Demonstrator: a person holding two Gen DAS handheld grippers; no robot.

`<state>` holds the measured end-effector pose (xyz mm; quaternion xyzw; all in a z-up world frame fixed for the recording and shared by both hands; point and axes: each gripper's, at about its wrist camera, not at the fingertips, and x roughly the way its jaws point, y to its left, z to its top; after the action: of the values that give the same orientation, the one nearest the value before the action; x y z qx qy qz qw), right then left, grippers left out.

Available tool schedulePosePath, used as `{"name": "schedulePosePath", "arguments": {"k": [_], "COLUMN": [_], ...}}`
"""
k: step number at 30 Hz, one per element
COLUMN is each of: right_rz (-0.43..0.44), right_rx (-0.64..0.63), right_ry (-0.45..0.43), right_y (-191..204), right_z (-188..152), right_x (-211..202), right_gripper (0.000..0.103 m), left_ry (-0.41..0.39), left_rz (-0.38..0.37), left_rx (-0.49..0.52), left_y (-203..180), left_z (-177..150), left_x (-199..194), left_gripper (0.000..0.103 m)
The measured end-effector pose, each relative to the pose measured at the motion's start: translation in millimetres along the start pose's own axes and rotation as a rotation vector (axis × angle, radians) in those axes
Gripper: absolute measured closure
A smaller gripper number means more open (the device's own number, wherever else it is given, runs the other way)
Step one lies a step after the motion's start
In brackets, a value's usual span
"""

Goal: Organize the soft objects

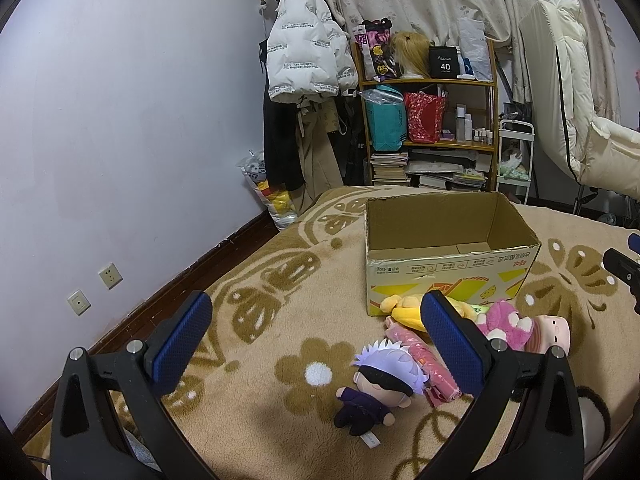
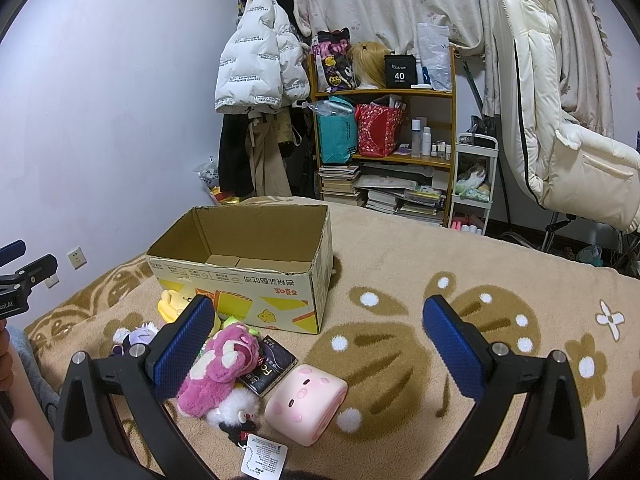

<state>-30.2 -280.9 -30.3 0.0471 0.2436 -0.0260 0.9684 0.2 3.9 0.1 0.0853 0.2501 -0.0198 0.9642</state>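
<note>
An open cardboard box (image 1: pixel 448 272) (image 2: pixel 256 296) stands empty on the tan blanket. In front of it lie soft toys: a white-haired doll in dark clothes (image 1: pixel 380 384), a yellow plush (image 1: pixel 404 310) (image 2: pixel 170 306), a pink packet (image 1: pixel 424 360), a magenta bear plush (image 1: pixel 504 322) (image 2: pixel 224 368) and a pink pig cushion (image 1: pixel 550 332) (image 2: pixel 306 402). My left gripper (image 1: pixel 316 344) is open above the doll, holding nothing. My right gripper (image 2: pixel 318 344) is open above the pig cushion, holding nothing.
The flowered blanket (image 2: pixel 480 280) covers the bed. A dark booklet (image 2: pixel 270 368) lies by the bear. A wall with sockets (image 1: pixel 110 276) is at left. A shelf (image 1: pixel 432 120), hanging coats (image 1: pixel 308 56) and a white chair (image 2: pixel 560 120) stand behind.
</note>
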Motion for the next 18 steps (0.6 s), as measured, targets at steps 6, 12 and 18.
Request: {"name": "schedulePosePath", "arguments": {"k": [6,12,18], "right_rz": [-0.001,-0.001,0.001], "right_rx": [0.000,0.001,-0.001], "right_ry": [0.001,0.000,0.002], "right_y": [-0.2,-0.6,-0.8], "right_z": [0.0,-0.1,-0.3], "right_x": [0.4,0.6,1.0], "right_gripper": [0.000,0.000,0.000], "left_ry": [0.000,0.000,0.001], "left_rz": [0.000,0.001,0.001], "left_rx": [0.000,0.000,0.000], "left_y": [0.3,0.0,-0.1], "left_z": [0.0,-0.5,-0.4], "left_x": [0.3,1.7,1.8], "left_gripper": [0.000,0.000,0.000]}}
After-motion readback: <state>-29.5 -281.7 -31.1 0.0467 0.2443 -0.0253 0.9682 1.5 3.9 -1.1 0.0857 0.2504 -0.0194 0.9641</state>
